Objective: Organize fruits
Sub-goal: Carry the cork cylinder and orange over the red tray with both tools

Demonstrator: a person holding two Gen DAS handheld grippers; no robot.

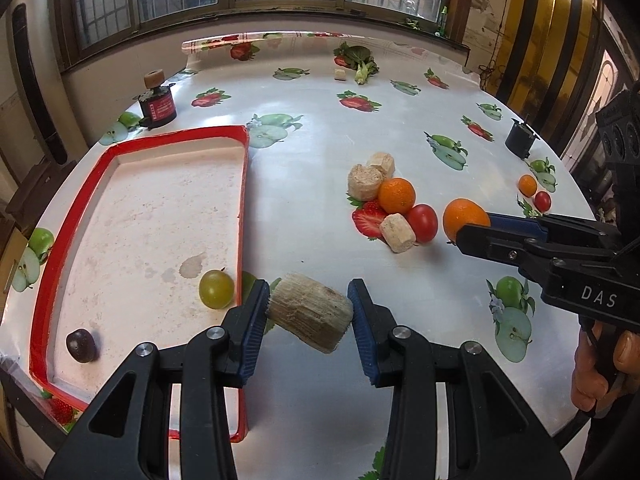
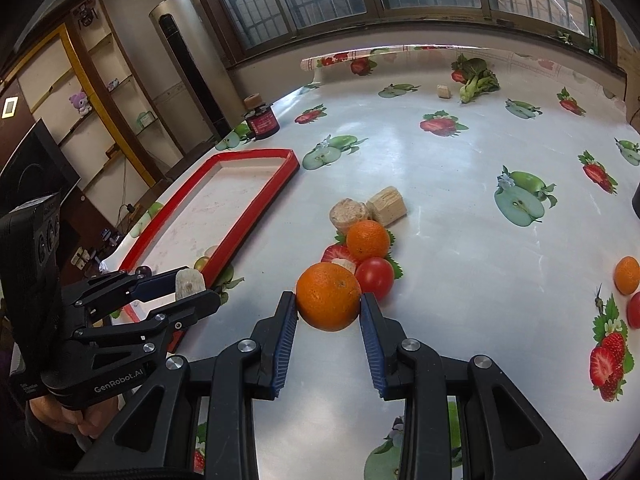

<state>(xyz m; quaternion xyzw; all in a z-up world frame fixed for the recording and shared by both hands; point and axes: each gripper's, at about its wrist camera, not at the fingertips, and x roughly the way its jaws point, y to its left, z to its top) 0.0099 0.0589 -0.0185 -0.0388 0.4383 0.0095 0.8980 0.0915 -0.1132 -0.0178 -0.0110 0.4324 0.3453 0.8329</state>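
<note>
My left gripper is shut on a beige corn-cob piece, held above the table just right of the red-rimmed tray. The tray holds a green grape and a dark grape. My right gripper is shut on an orange; it also shows in the left wrist view. Beyond it lies a pile: another orange, a red tomato and several beige cob pieces. A small orange and a tomato lie far right.
The round table has a white cloth printed with apples and strawberries. A dark red jar stands beyond the tray. Green vegetables and a small block lie at the far edge. A black cup stands at the right.
</note>
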